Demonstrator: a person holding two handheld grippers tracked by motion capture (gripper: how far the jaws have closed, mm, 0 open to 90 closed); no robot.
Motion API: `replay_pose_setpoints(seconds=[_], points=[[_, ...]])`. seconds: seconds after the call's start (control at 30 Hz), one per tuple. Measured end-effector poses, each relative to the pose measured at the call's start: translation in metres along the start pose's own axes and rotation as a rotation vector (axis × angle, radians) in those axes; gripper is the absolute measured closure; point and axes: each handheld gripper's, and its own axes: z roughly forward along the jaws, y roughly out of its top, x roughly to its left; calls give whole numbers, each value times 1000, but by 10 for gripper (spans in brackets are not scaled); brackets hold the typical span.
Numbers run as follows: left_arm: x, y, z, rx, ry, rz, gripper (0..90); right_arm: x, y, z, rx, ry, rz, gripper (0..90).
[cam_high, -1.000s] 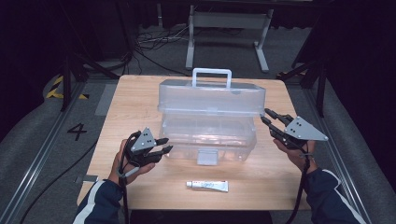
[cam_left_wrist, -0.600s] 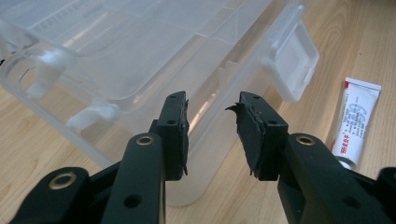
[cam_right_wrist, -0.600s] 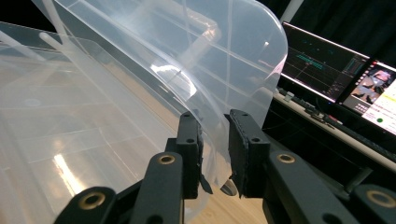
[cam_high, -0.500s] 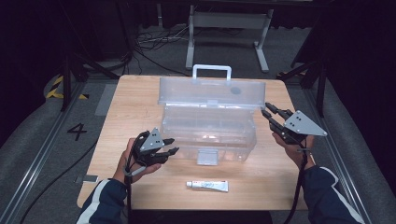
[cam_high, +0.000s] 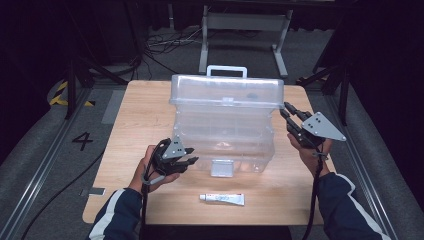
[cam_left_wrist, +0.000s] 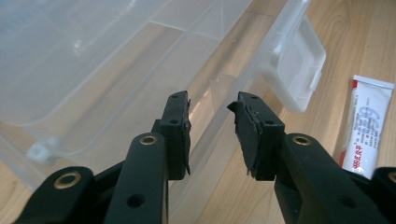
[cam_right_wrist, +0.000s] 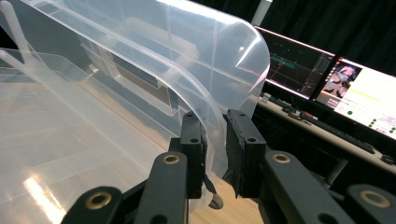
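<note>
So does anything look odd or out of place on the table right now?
Nothing is spilled or broken. The clear plastic box has its lid raised, its edge between the right gripper's jaws. A small tube lies outside the box, in front of it.

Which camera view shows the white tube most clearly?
The high view: the white tube lies whole on the table, in front of the clear box. The left gripper view shows the tube only partly, cut off behind a jaw at the right. The right gripper view looks at the box lid instead.
</note>
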Motion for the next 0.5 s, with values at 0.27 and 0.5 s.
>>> replay_pose_setpoints(seconds=[0.27, 0.5], points=[[-2, 4, 6, 17, -8, 16, 641, 2, 5, 7, 8, -55, -32, 801], [-3, 8, 11, 41, -17, 41, 634, -4, 12, 16, 23, -62, -31, 810]])
